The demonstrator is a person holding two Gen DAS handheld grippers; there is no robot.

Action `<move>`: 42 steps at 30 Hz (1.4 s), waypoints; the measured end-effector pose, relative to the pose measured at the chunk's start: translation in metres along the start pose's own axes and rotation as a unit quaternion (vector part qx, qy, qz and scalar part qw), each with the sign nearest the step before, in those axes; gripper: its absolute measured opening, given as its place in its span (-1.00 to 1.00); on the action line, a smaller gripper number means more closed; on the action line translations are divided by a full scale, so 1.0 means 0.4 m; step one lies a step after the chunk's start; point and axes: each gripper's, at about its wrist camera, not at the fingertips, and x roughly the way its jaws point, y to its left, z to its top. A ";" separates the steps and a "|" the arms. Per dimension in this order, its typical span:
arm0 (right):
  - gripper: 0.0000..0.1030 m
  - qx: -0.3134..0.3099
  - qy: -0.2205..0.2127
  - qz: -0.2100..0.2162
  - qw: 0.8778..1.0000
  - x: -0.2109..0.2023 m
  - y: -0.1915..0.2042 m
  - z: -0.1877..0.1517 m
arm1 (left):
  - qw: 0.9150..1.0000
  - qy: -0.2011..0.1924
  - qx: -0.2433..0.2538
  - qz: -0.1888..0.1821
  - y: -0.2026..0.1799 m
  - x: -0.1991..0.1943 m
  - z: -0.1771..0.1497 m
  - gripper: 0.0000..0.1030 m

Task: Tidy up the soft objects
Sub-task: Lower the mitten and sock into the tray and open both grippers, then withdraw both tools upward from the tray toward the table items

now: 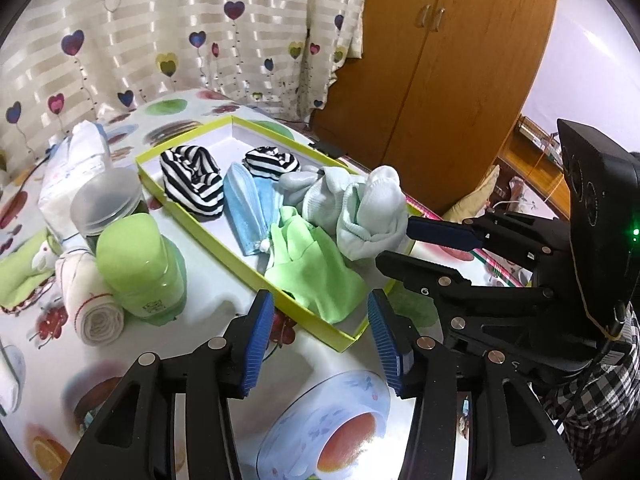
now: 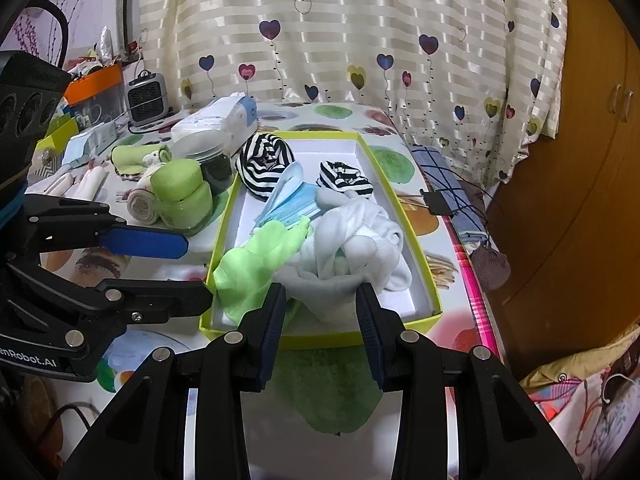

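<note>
A shallow yellow-green box (image 1: 192,216) (image 2: 416,240) on the table holds soft items: two black-and-white striped pieces (image 1: 192,180) (image 2: 264,160), a blue face mask (image 1: 244,200) (image 2: 292,200), a green cloth (image 1: 316,268) (image 2: 256,264) and a pale white-blue sock bundle (image 1: 368,208) (image 2: 352,252). My left gripper (image 1: 320,336) (image 2: 188,268) is open and empty at the box's near corner. My right gripper (image 2: 320,332) (image 1: 394,246) is open, its fingers on either side of the sock bundle at the box's near end.
Left of the box stand a green-lidded jar (image 1: 140,264) (image 2: 180,192), a clear-lidded jar (image 1: 108,200), a rolled white cloth (image 1: 96,312), a tissue pack (image 1: 76,168) and a folded green towel (image 1: 20,276). A patterned bowl (image 1: 332,436) sits near me. A wooden wardrobe (image 1: 440,80) stands behind.
</note>
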 end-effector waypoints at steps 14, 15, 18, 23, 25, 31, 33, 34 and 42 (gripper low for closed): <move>-0.26 0.012 0.001 -0.003 1.000 -0.018 0.011 -0.003 | 1.000 -0.007 0.004 0.018 -0.001 -0.026 -0.012 -0.07; -0.26 0.012 0.001 -0.003 1.000 -0.018 0.010 -0.003 | 1.000 -0.007 0.004 0.018 0.000 -0.029 -0.010 -0.06; -0.26 0.011 0.000 -0.001 1.000 -0.020 0.013 -0.005 | 1.000 -0.009 0.003 0.021 0.002 -0.035 -0.014 -0.06; -0.26 0.011 -0.004 -0.001 1.000 -0.028 0.021 -0.007 | 1.000 -0.012 -0.002 0.024 0.010 -0.050 -0.022 -0.03; -0.26 0.010 -0.006 -0.001 1.000 -0.033 0.027 -0.006 | 1.000 -0.014 -0.005 0.027 0.016 -0.055 -0.026 -0.03; -0.26 0.017 -0.019 0.006 1.000 -0.054 0.044 0.001 | 0.999 -0.019 -0.014 0.039 0.040 -0.076 -0.039 -0.02; -0.26 0.021 -0.024 0.012 0.999 -0.058 0.050 0.006 | 0.999 -0.021 -0.017 0.047 0.048 -0.086 -0.044 -0.01; -0.26 0.021 -0.026 0.012 0.999 -0.059 0.054 0.009 | 0.998 -0.023 -0.019 0.050 0.054 -0.091 -0.047 -0.01; -0.26 0.021 -0.043 0.025 0.999 -0.063 0.094 0.041 | 0.994 -0.035 -0.058 0.082 0.132 -0.146 -0.074 0.06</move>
